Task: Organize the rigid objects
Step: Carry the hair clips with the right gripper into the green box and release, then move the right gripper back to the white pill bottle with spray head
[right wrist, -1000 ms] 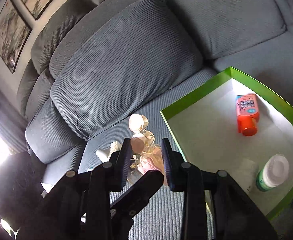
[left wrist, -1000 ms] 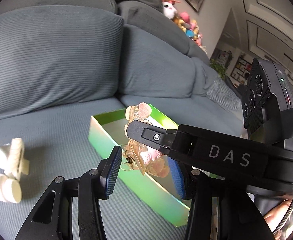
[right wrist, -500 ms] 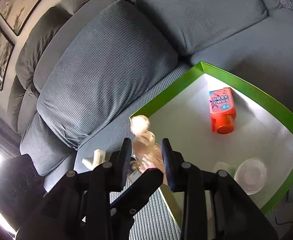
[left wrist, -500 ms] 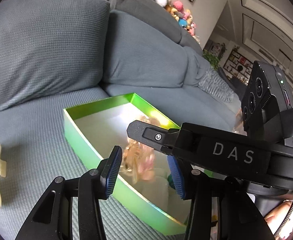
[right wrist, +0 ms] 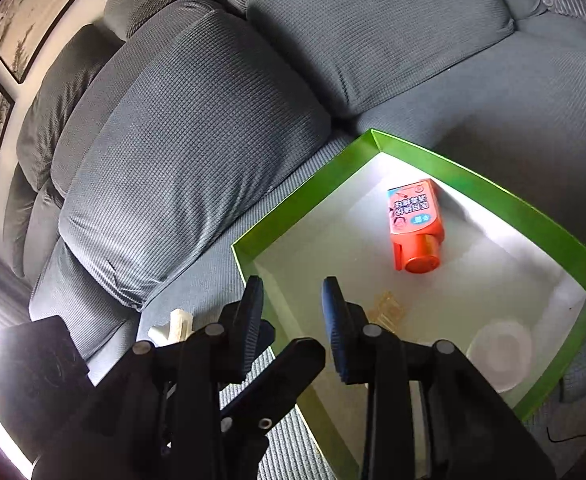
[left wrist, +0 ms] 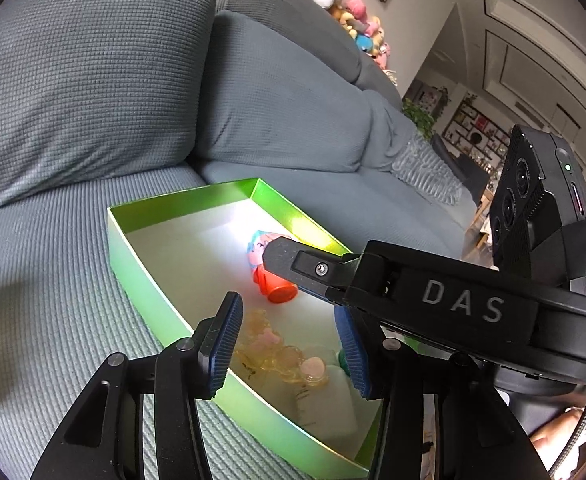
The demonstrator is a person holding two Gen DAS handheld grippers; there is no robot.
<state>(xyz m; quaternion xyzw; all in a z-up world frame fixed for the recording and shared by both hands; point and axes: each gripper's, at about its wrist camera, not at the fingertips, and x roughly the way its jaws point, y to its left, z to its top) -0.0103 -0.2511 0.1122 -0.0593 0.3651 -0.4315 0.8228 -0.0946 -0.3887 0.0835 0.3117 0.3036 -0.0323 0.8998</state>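
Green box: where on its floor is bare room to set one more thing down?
Free: the white floor between the cushion-side wall of the green box and the orange bottle, up to the far corner. Crowded: the near end, where the hair clip and the white-lidded jar lie close.

One green box sits ahead of the right gripper. Inside it are three kinds of thing, one of each: an orange bottle farthest out, a clear amber hair clip just past the fingertips, and a white jar off to the gripper's right. One cream clip lies outside the box, on the gripper's left. Two sofa cushions stand beyond the box.
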